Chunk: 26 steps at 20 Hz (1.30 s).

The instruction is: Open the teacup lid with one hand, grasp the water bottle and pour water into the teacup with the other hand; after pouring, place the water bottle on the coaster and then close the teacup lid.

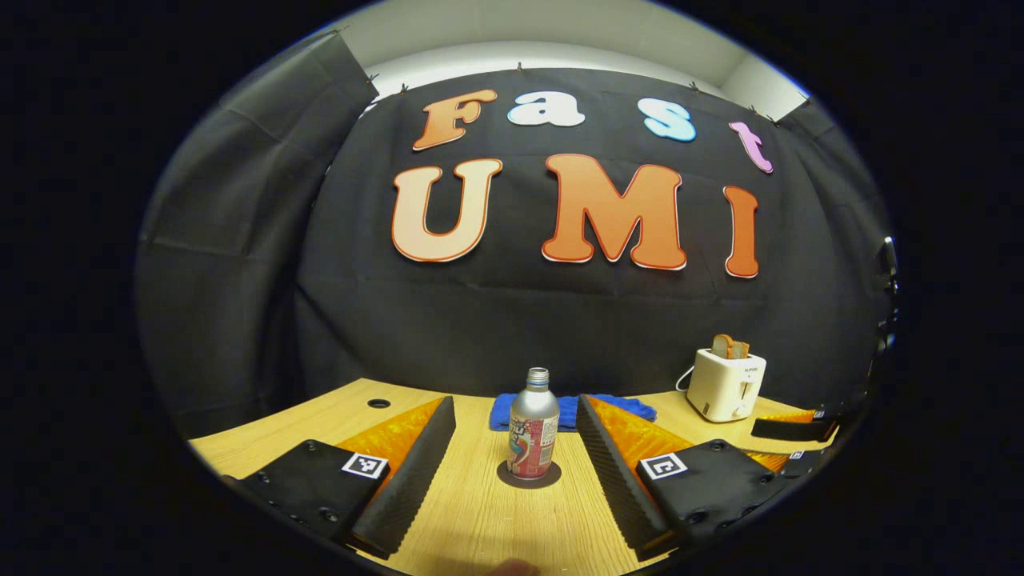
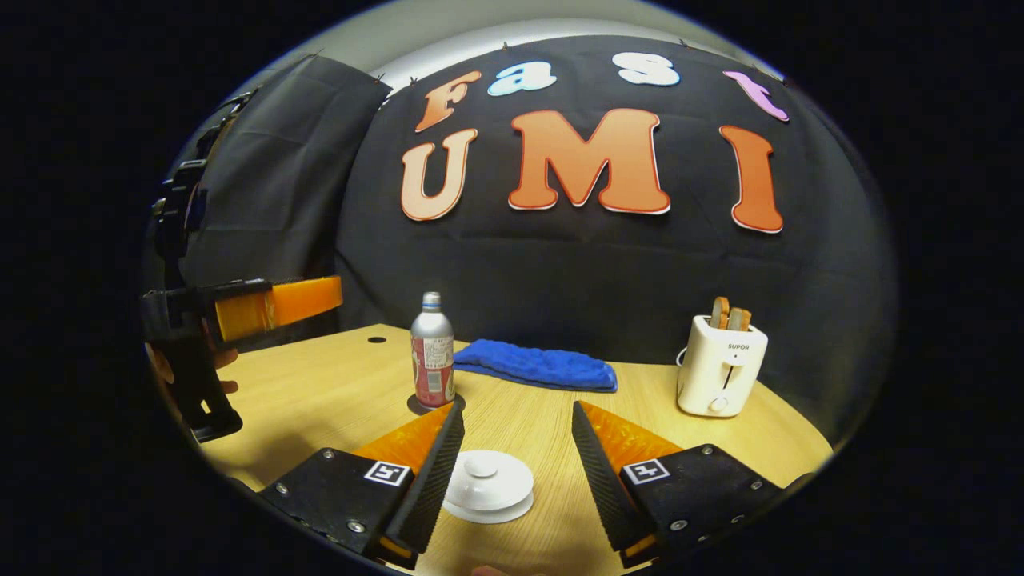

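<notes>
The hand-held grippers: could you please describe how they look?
Each hand-held gripper, left and right, has two wedge-shaped fingers with ribbed inner pads, mounted on black bolted blocks. Each block carries a square black-and-white marker.

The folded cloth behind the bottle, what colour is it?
Blue; the cloth shows best in the right gripper view.

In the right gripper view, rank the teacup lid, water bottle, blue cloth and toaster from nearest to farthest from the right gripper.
1. Teacup lid: between the right gripper fingers.
2. Water bottle: ahead, left, on its coaster.
3. Blue cloth: behind the bottle, centre.
4. Toaster: right; its rank against the cloth is too close to call.
</notes>
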{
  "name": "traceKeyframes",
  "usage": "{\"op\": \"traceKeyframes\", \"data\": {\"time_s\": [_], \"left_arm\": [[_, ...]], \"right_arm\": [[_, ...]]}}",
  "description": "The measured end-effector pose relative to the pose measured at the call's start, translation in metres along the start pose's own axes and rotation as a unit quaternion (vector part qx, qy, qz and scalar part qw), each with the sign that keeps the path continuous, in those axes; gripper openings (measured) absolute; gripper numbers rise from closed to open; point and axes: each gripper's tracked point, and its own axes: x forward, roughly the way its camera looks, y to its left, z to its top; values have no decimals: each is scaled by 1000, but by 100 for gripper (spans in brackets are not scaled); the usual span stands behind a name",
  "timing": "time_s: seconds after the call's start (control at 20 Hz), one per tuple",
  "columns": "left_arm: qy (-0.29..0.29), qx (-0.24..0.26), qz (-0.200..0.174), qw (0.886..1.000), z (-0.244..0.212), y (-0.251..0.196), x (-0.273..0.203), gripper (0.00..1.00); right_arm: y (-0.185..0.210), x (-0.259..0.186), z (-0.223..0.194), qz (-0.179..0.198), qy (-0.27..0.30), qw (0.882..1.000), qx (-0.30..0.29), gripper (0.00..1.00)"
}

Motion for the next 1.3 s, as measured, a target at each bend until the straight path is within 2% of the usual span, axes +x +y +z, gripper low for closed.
{"op": "traceKeyframes", "data": {"time_s": [0.05,0.4,0.45,0.5,0.55,0.7,0.95,1.15,1.2,1.3], "left_arm": [[-5,4,2,1000,3,2,-4,100],[-35,28,14,999,17,3,-33,99],[-39,26,14,999,18,2,-38,99],[-42,24,16,999,20,4,-41,100],[-44,23,18,999,20,5,-42,99],[-39,26,28,998,15,11,-50,97],[-43,31,49,997,18,25,-62,100],[-61,30,54,996,31,24,-67,97],[-66,30,54,996,35,25,-68,100],[-70,30,51,996,38,21,-68,99]], "right_arm": [[-4,-4,8,-4,-9,1000,-2,82],[-18,-28,55,-23,-71,997,-9,84],[-18,-31,58,-23,-76,997,-9,84],[-17,-33,61,-22,-82,996,-9,80],[-17,-35,65,-20,-88,996,-8,84],[-18,-38,71,-18,-104,994,-6,84],[-18,-36,68,-21,-103,994,-2,85],[-19,-39,75,-22,-108,994,1,84],[-20,-40,77,-21,-110,994,0,84],[-18,-43,78,-18,-111,994,1,84]]}}
